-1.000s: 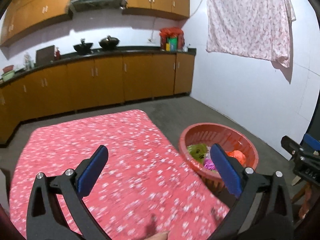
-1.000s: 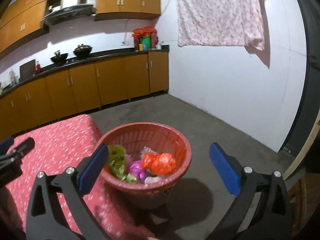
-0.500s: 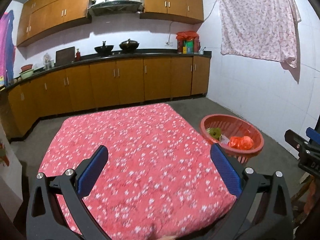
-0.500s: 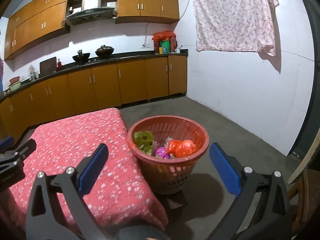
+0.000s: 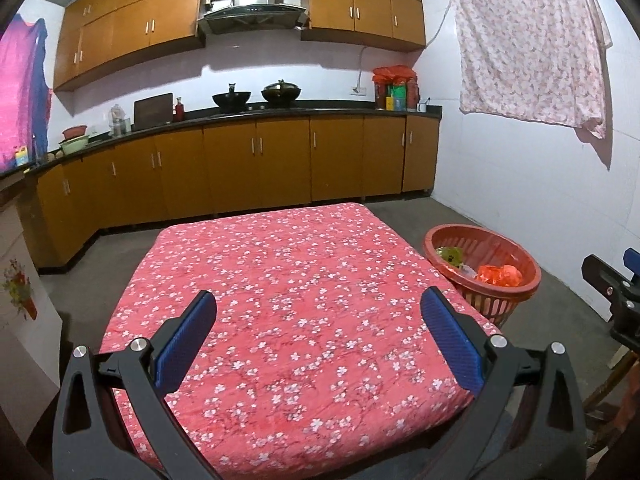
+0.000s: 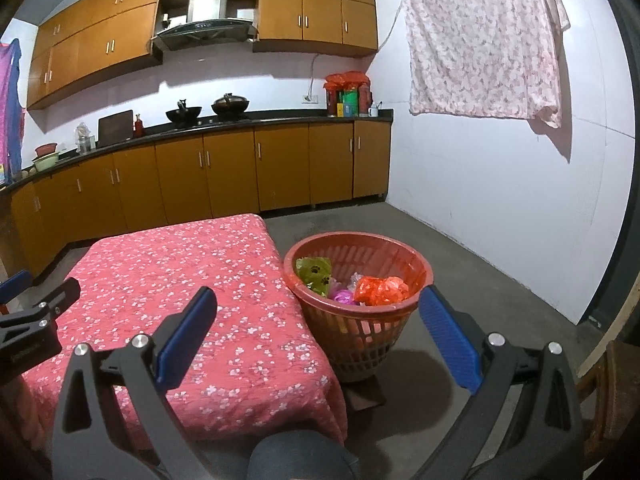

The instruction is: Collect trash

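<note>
A red plastic basket [image 6: 416, 264] stands on the floor by the table's right edge; it also shows in the left wrist view [image 5: 520, 252]. It holds an orange bag [image 6: 380, 290], a green wrapper [image 6: 314, 272] and a pink piece [image 6: 343, 297]. My left gripper [image 5: 318, 336] is open and empty above the near part of the red flowered tablecloth [image 5: 288, 280]. My right gripper [image 6: 318, 330] is open and empty, held above the table's right corner and the basket's near side. No trash shows on the cloth.
Brown kitchen cabinets [image 5: 256, 168] with pots on the counter line the back wall. A flowered cloth [image 5: 528, 48] hangs on the white right wall. Grey floor [image 6: 480, 280] lies right of the basket. A wooden chair part [image 6: 616, 392] is at the far right.
Both grippers have pulled back and up from the basket. The table and kitchen now show much more fully, and the basket looks smaller and farther off. Both stay open.
</note>
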Demonstrator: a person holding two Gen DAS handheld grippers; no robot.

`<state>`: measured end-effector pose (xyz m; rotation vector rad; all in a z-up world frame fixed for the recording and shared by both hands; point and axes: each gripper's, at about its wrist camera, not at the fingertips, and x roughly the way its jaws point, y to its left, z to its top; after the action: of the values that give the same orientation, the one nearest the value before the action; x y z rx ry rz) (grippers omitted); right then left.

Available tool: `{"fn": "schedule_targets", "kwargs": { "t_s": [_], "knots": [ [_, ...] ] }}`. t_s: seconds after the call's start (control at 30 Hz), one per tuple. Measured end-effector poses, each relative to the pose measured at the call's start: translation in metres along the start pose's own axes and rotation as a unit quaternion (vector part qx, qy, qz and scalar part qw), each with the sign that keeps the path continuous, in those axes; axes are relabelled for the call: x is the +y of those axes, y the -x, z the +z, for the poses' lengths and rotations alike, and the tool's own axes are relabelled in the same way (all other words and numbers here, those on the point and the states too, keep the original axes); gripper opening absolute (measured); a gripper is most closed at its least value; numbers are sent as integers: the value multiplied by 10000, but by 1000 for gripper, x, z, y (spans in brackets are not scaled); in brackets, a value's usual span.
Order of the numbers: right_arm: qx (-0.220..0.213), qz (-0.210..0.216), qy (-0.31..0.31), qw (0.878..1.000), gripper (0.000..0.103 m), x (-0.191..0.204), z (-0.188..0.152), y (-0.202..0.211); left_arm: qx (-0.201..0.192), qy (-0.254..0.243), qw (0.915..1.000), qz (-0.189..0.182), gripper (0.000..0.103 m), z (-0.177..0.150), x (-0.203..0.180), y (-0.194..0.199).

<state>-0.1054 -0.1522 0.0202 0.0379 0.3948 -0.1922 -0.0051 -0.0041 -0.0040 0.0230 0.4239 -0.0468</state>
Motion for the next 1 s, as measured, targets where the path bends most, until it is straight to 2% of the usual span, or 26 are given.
{"fn": "schedule_targets", "kwargs": {
  "t_s": [0.23,1.0],
  "knots": [
    [-38,20,77,10000,99,8,-7,7,-60,-13,10000,33,101,-3,3,7],
    [69,102,24,9999,99,11,-13,6,89,63,9999,-78,101,-7,6,12]
  ]
}}
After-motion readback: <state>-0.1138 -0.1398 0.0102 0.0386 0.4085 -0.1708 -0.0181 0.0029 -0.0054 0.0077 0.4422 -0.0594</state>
